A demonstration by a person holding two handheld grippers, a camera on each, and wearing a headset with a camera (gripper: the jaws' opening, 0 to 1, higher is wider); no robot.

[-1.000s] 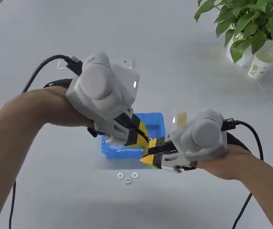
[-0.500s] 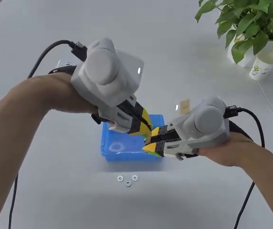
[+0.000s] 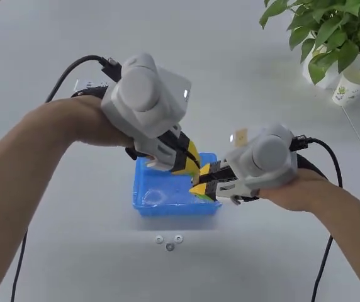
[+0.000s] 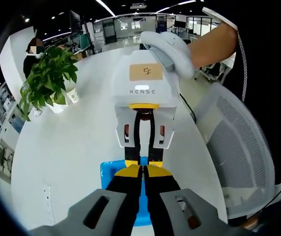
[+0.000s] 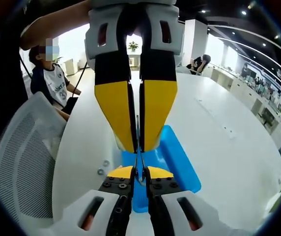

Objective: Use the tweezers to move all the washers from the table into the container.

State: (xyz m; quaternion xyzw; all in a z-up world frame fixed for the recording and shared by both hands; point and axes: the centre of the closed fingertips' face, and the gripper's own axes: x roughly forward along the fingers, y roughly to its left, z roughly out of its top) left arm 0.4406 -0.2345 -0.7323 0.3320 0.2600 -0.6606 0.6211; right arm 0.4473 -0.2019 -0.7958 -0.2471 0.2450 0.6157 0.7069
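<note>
- Now my left tongs (image 3: 191, 168) and right tongs (image 3: 199, 187) meet tip to tip, both pinched narrow on the tweezers (image 5: 137, 147).
- Three washers (image 3: 169, 241) lie on the desk (image 3: 73, 251), just before the blue container (image 3: 143, 200).

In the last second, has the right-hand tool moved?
Yes. The right tool has moved away from the washers, farther over the blue container.

Head view: set high above the table (image 3: 262, 94), facing forward and down, at moderate range. Left gripper view: faces along its own jaws straight at the right gripper (image 4: 143, 162), close, with the plant (image 4: 47, 83) beyond. Right gripper view: faces the left gripper (image 5: 136, 149), very close. All three views share the blue container (image 3: 167, 200). The head and right gripper views share the washers (image 3: 169, 241).
</note>
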